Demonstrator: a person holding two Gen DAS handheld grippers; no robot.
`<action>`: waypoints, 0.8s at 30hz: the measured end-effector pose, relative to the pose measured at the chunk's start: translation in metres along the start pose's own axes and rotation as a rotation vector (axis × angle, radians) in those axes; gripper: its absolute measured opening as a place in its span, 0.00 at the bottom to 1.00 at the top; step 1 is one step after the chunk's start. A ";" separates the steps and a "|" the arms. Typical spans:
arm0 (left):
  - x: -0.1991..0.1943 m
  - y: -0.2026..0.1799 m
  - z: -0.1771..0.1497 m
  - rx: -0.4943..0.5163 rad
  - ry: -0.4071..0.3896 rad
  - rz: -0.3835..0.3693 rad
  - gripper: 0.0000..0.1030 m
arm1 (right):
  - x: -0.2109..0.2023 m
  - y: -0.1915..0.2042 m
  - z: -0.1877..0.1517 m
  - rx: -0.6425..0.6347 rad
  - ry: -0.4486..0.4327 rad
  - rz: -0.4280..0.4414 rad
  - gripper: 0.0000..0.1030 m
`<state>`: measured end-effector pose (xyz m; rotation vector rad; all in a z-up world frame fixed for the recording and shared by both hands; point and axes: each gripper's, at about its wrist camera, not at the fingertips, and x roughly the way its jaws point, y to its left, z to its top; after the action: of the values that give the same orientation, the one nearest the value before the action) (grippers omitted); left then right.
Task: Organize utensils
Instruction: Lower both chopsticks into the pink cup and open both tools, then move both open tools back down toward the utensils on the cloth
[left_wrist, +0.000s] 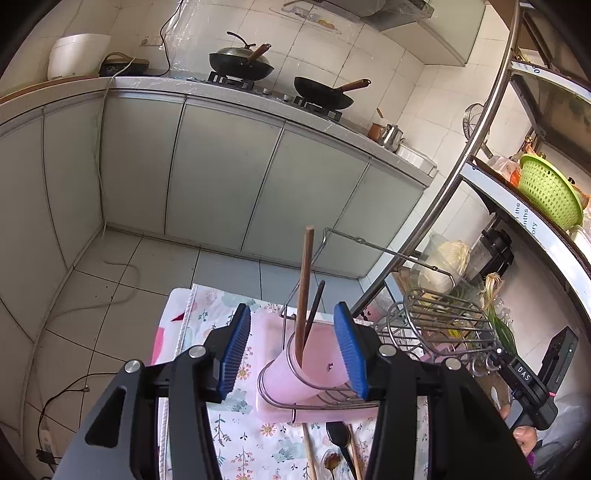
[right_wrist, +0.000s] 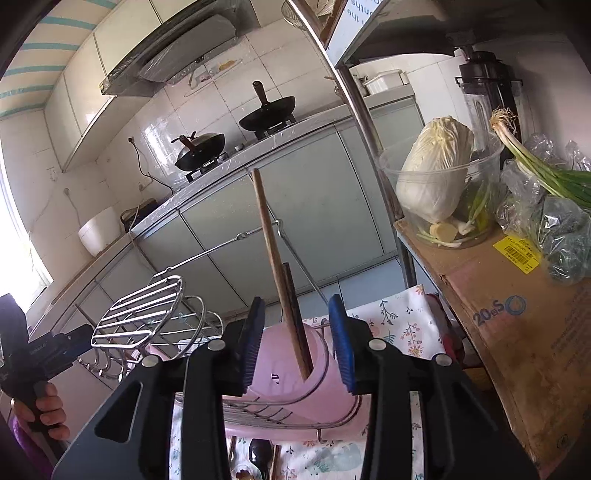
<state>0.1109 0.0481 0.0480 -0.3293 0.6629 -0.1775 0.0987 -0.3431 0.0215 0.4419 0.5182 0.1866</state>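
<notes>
Both grippers stand open, gripping nothing. The left gripper (left_wrist: 297, 354) and right gripper (right_wrist: 297, 341) each frame a pink cup (left_wrist: 314, 363) held in a wire rack (left_wrist: 443, 321). Two chopsticks (right_wrist: 275, 266) stand tilted in the cup, clear of the pads. The rack sits on a floral cloth (left_wrist: 236, 424) at the table's far edge, with a black spoon (left_wrist: 338, 435) on the cloth nearer the camera. Beyond are a tiled floor, grey cabinets and woks (left_wrist: 321, 96) on a stove. A box (right_wrist: 517, 314) right of the cloth reads "20".
</notes>
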 end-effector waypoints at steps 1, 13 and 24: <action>-0.003 0.000 -0.004 0.001 0.001 0.003 0.45 | -0.006 -0.001 -0.003 0.002 -0.001 -0.004 0.35; -0.005 -0.012 -0.084 0.026 0.142 -0.024 0.45 | -0.038 0.005 -0.071 -0.040 0.143 -0.026 0.35; 0.045 -0.027 -0.156 0.053 0.356 0.022 0.42 | -0.023 0.006 -0.140 -0.046 0.351 -0.042 0.35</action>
<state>0.0460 -0.0270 -0.0832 -0.2403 1.0116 -0.2353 0.0066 -0.2939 -0.0746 0.3542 0.8655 0.2367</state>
